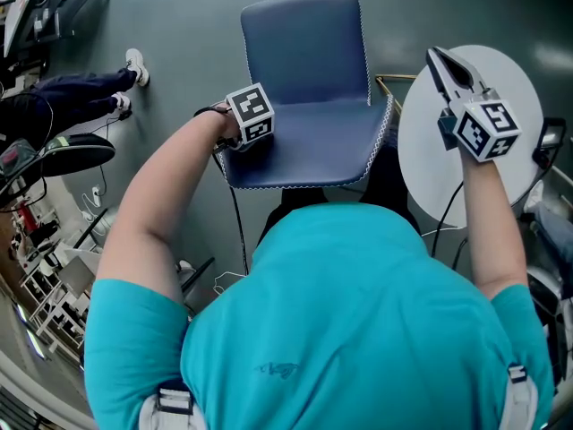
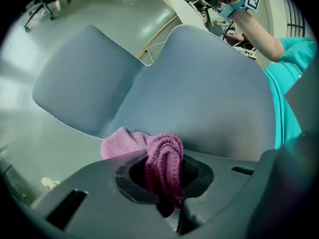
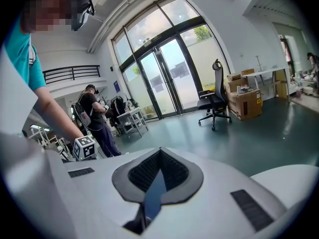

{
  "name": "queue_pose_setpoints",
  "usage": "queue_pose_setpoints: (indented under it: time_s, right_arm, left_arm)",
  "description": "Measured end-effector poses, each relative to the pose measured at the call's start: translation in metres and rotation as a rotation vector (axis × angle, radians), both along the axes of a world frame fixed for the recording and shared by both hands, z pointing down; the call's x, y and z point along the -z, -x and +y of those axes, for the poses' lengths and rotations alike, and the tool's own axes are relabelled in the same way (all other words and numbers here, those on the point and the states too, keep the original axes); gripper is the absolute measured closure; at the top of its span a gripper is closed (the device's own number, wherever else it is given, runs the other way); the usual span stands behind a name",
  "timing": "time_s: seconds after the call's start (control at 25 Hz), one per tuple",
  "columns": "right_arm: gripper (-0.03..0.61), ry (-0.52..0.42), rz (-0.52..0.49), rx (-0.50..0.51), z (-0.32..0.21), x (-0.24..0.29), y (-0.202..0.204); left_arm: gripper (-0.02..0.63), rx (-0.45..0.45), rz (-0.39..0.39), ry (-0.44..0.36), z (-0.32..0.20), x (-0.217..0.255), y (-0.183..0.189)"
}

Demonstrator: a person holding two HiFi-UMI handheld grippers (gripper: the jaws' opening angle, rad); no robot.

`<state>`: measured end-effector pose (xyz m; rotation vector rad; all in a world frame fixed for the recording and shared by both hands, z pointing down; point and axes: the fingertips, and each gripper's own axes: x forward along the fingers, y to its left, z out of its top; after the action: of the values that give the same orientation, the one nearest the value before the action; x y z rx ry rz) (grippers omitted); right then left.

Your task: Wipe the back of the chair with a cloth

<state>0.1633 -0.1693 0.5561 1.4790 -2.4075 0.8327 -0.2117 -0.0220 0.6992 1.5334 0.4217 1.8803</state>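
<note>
Left gripper (image 2: 164, 179): jaws clamped on pink cloth (image 2: 160, 156), nubby knit, folded, bunched out to left. Cloth sits at left side of chair (image 1: 304, 61) back, contact unclear. Chair: smooth blue padded shell, rounded corners, white stitched edging. Right gripper (image 1: 445, 68): jaws together, empty, raised over round white table (image 1: 515, 83), well apart from chair.

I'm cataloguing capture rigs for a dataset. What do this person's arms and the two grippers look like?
The left gripper and right gripper each have a grey moulded body with dark ribbed pads at the jaws. Each carries a white cube printed with black square markers. The person wears a teal short-sleeved shirt, so the forearms are uncovered.
</note>
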Motion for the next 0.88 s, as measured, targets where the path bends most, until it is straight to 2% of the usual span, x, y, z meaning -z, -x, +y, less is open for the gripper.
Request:
queue_pose_setpoints:
  time_s: [0.6,0.88]
  right_arm:
    - [0.580,-0.002,-0.004,-0.038,0.013,-0.001,-0.020]
    - [0.580,-0.002,-0.010,-0.056,0.020,0.000,-0.029]
  left_arm:
    - [0.555,-0.003,0.030,0.010,0.009,-0.004,-0.037]
    - [0.555,-0.008,0.066,0.021,0.015,-0.003,-0.068]
